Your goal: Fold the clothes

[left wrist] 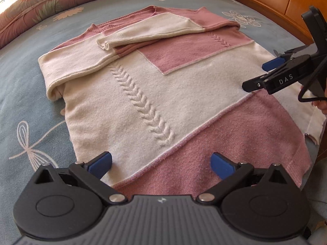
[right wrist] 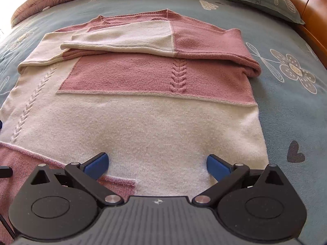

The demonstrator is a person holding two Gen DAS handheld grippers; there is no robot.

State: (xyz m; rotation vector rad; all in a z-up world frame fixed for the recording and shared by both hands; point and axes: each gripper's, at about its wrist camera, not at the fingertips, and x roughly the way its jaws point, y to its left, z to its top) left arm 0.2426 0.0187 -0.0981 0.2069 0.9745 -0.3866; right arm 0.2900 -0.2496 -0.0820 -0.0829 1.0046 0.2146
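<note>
A pink and cream knit sweater (left wrist: 163,94) lies flat, front up, on the bed. Both sleeves are folded across its chest, the cream sleeve (left wrist: 147,32) on top. My left gripper (left wrist: 161,165) hovers open over the hem area, where cream meets pink, with nothing between its blue pads. My right gripper (left wrist: 259,74) comes in from the right over the sweater's side edge. In the right wrist view the right gripper (right wrist: 157,166) is open above the cream band of the sweater (right wrist: 143,126) and holds nothing. The folded sleeves (right wrist: 122,38) lie beyond it.
A blue flower-print bedspread (left wrist: 30,102) lies under the sweater. A pink floral quilt (left wrist: 30,6) is bunched along the far side. A green pillow (right wrist: 263,0) sits at the far right against the wooden headboard (left wrist: 276,0). A hand (left wrist: 321,104) holds the right gripper.
</note>
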